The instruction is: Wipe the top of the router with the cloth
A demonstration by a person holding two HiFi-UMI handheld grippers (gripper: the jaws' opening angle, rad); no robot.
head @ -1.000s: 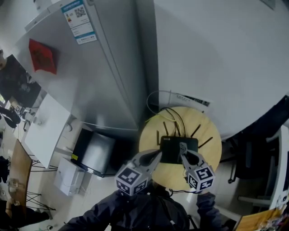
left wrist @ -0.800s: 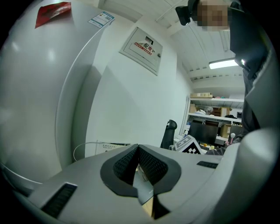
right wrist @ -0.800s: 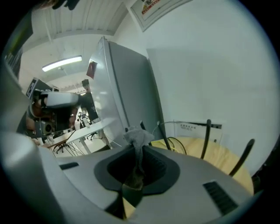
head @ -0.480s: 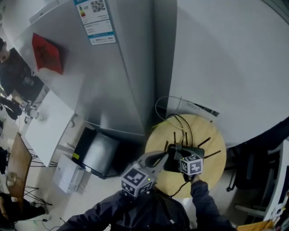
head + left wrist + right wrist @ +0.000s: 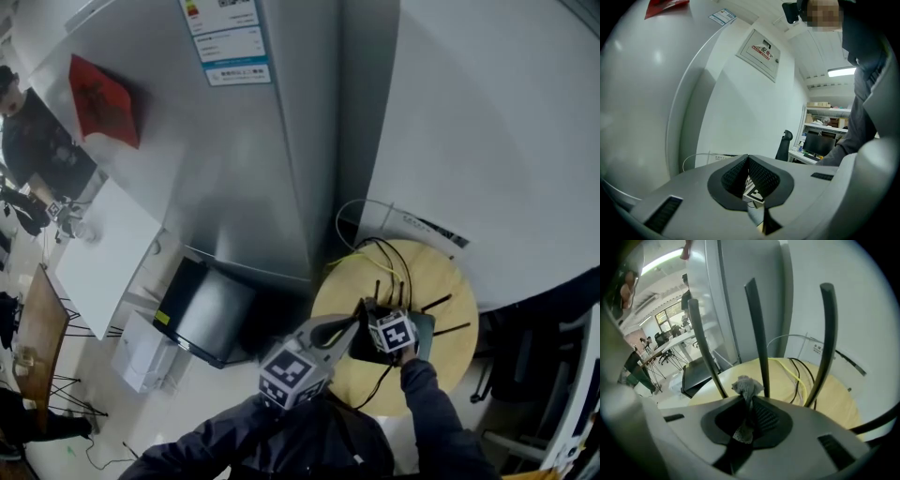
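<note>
Pinching a grey cloth (image 5: 747,386), the right tongs (image 5: 749,399) are closed on it. A crumpled tuft sticks out past the tips. In the head view the right tongs (image 5: 382,319) sit over the black router (image 5: 425,333), which lies on a round wooden table (image 5: 442,277). Whether the cloth touches the router's top cannot be told from any view.

The left tongs (image 5: 356,322) reach in from the left and end at the router's near left corner. Their tips meet, and nothing is held between them.

Counted from the head view, there are two tongs, one router and one table. Four thin black antennas (image 5: 401,292) fan out from the router's far edge. A yellow cable (image 5: 342,261) and a white cable loop (image 5: 352,220) lie at the table's far side, along with some black leads. A tall grey fridge (image 5: 272,141) stands just beyond the table.

The right gripper view hides the router's body under the tongs. It shows three antennas (image 5: 757,333) upright just ahead of the tips, with the table (image 5: 834,399) and the yellow cable (image 5: 794,373) behind them. Only this view shows the cloth.

The left gripper view shows neither the cloth nor the router. Its closed left tongs (image 5: 747,157) point at a white wall with a wall cabinet (image 5: 761,51) on it. An office chair (image 5: 784,143) stands further back. The right tongs' marker cube (image 5: 752,190) peeks through below the pads.
</note>
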